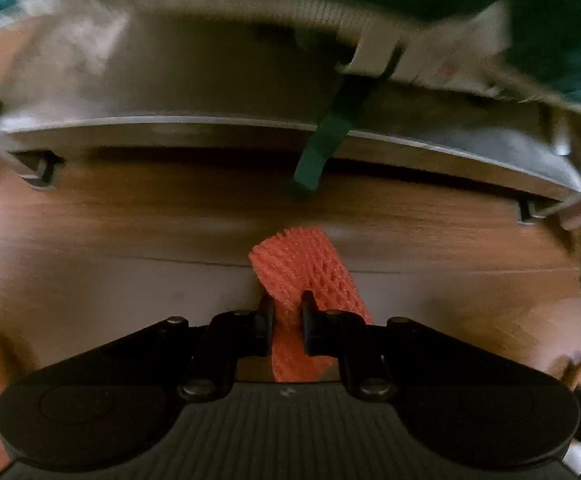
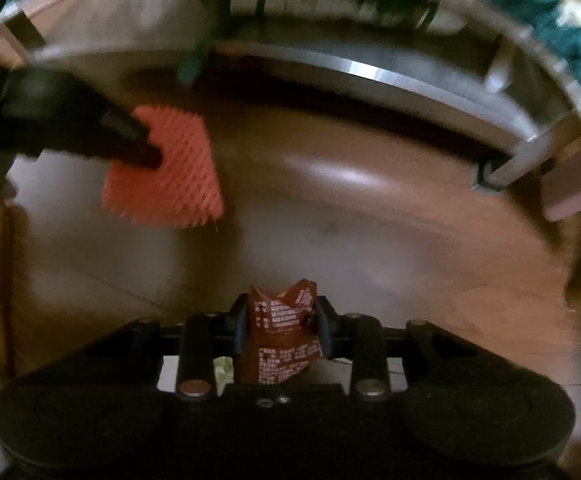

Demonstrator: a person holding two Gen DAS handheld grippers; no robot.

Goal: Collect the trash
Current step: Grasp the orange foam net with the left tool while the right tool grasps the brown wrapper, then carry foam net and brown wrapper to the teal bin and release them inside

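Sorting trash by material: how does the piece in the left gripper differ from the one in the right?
The foam net is orange-pink, soft mesh, unprinted; the wrapper is brown, crinkled film with white print. The net spreads wide past its grip; the wrapper sits bunched. Both are pinched, one by the left gripper, one by the right gripper.

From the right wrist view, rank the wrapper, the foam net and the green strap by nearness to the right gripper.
1. Wrapper: clamped in the right gripper.
2. Foam net: upper left, in the left gripper.
3. Green strap: top, hanging at the bed frame.
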